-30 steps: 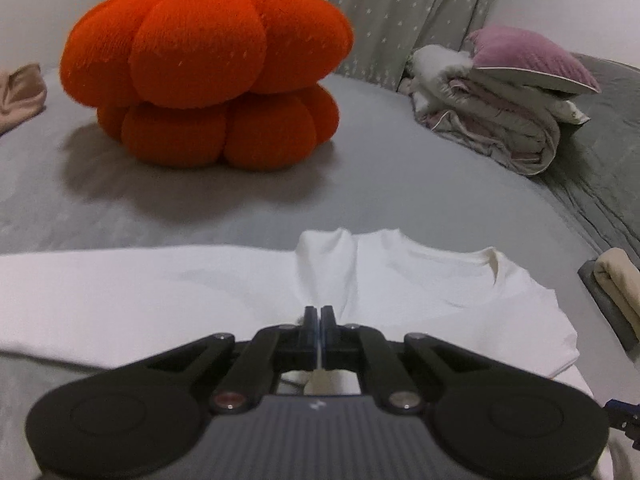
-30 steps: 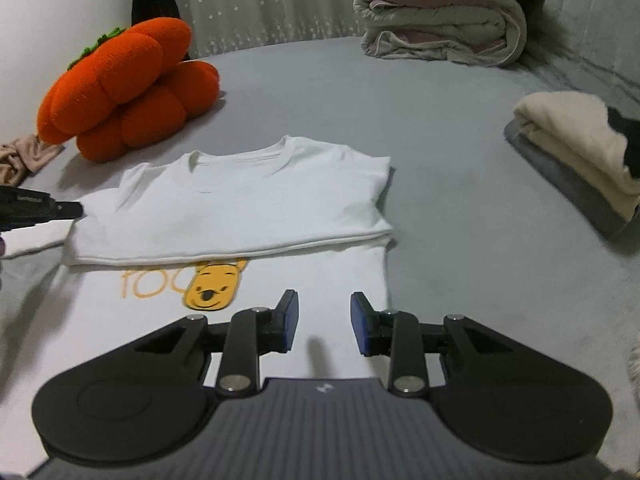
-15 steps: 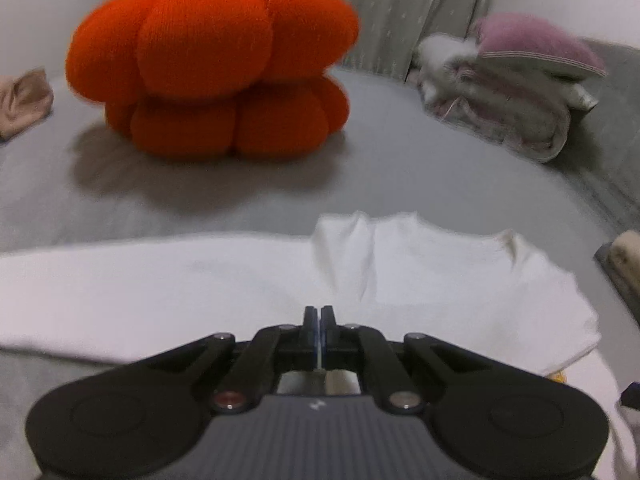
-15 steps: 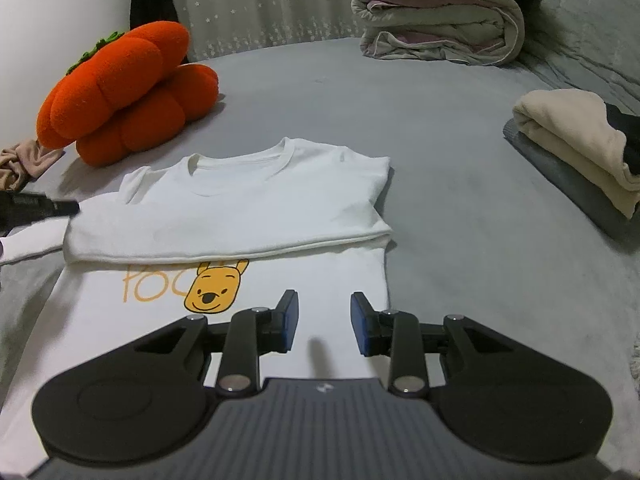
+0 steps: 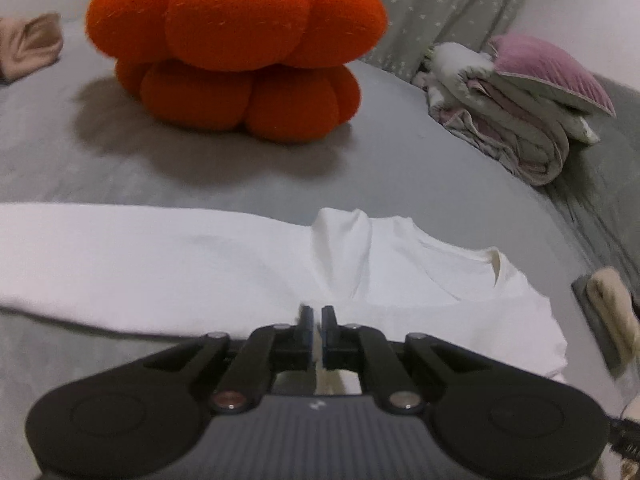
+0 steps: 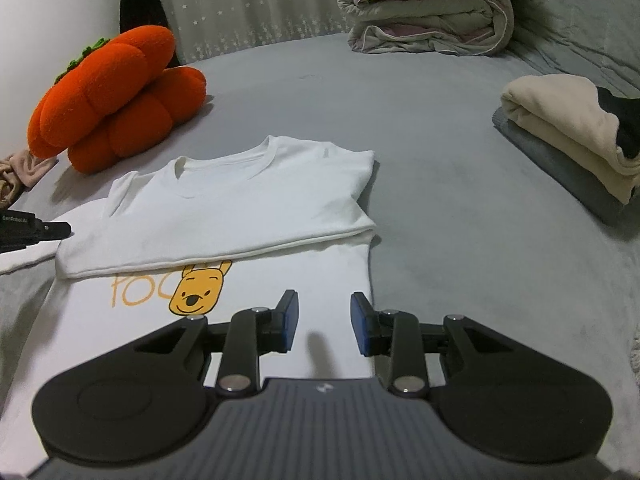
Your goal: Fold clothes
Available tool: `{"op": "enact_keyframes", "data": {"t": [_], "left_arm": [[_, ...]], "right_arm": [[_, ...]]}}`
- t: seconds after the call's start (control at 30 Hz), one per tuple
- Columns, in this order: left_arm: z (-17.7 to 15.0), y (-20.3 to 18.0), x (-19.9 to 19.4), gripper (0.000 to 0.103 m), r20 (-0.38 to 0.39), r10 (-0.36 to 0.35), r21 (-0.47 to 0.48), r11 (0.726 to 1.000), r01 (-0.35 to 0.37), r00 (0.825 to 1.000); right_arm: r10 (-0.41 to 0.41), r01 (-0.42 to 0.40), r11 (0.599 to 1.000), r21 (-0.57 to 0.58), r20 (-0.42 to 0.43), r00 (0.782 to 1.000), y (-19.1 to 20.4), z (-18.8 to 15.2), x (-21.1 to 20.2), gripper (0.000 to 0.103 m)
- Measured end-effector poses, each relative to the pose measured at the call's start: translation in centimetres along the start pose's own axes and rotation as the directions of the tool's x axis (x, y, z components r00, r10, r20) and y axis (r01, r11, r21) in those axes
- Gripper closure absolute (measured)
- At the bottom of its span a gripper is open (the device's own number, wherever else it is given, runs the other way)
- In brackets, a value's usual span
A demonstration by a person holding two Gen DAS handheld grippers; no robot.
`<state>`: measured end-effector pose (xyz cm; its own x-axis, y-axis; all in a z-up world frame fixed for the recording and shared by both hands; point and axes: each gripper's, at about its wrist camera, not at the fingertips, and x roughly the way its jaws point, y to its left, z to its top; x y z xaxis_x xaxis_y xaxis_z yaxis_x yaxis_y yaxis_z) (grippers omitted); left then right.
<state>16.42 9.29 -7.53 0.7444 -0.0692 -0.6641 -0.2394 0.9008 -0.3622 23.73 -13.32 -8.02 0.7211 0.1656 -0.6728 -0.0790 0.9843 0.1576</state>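
Observation:
A white long-sleeved shirt (image 6: 240, 208) with a yellow bear print (image 6: 198, 290) lies flat on the grey bed. One sleeve is folded across its chest. The other sleeve (image 5: 120, 256) stretches out to the left in the left wrist view. My left gripper (image 5: 316, 320) sits at the shirt's shoulder edge with a narrow gap between its fingers and white cloth in that gap. It also shows at the left edge of the right wrist view (image 6: 36, 230). My right gripper (image 6: 324, 316) is open and empty above the shirt's lower part.
An orange pumpkin cushion (image 5: 236, 48) stands behind the shirt. A folded quilt with a pink pillow (image 5: 520, 108) lies at the back right. Folded cream and grey clothes (image 6: 568, 140) lie to the right. A beige garment (image 5: 28, 44) lies at the far left.
My left gripper's fingers have parted slightly from fully shut and it has moved closer to the cushion. My right gripper has barely moved.

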Motion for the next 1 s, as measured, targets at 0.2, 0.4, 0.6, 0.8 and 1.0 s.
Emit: {"op": "enact_keyframes", "data": {"t": [0.2,0.4,0.6,0.8,1.0], "left_arm": [[-0.4,0.4,1.3,0.074,-0.038,-0.069,-0.051,0.996,0.067,0.997],[-0.9,-0.6,2.2,0.094,-0.035,-0.031,0.027,0.999,0.031,0.999],[-0.7,-1.2,1.2,0.102,0.031,-0.025,0.072,0.997,0.023,0.999],[0.7,-2.1,-1.3,0.102,0.133,-0.035,0.086,0.996,0.024,0.991],[2.0,-1.0,-1.9,0.102,0.164,-0.031,0.053,0.998,0.022,0.986]], "right_arm": [[0.007,-0.007,1.0,-0.002,-0.002,1.0,0.3,-0.1,0.1,0.07],[0.006,-0.006,1.0,0.0,-0.006,1.0,0.5,-0.1,0.2,0.07],[0.009,-0.009,1.0,-0.004,-0.004,1.0,0.7,-0.2,0.2,0.07],[-0.003,0.004,1.0,0.007,-0.01,1.0,0.4,-0.3,0.5,0.07],[-0.037,0.038,0.998,-0.041,0.01,0.999,0.3,-0.1,1.2,0.07]]}}
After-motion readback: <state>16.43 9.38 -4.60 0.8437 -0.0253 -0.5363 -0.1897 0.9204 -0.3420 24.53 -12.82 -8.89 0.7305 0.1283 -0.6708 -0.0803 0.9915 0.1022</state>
